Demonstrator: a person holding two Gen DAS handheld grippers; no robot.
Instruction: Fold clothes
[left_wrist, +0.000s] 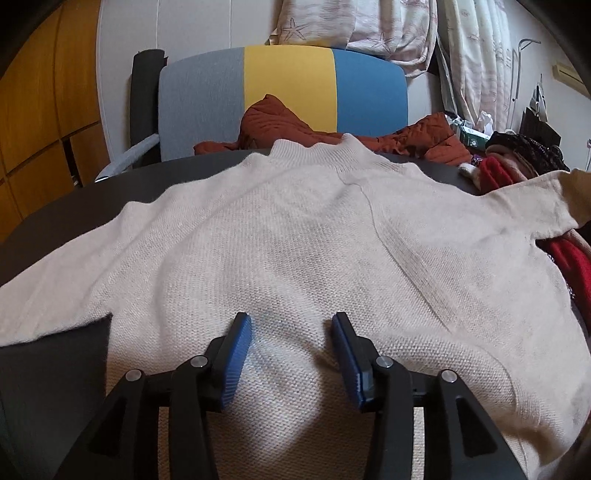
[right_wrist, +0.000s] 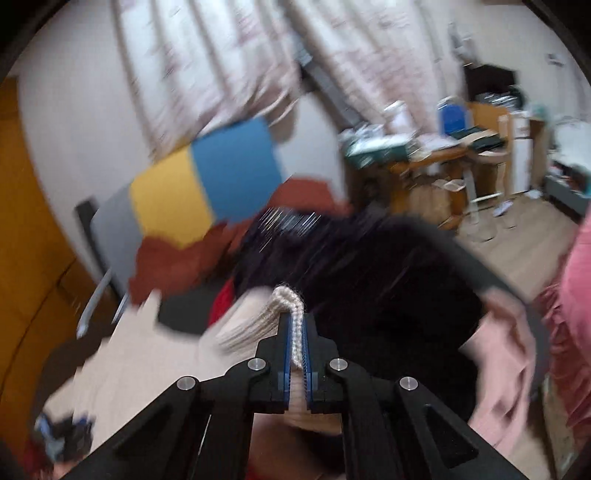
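Note:
A cream knit sweater lies spread flat on a dark round table, collar toward the far edge. My left gripper hovers low over the sweater's lower body. Its blue pads are wide apart and open, with only flat fabric beneath them. Out to the right, one sleeve rises off the table. The right wrist view is motion-blurred. In it, my right gripper is shut on a ribbed cream edge of the sweater, which bulges out above the fingertips. The rest of the sweater trails down to the left.
A chair with a grey, yellow and blue back stands behind the table, with a rust quilted jacket on it. Red clothing and dark clothes pile up at the table's right. A pink garment hangs nearby.

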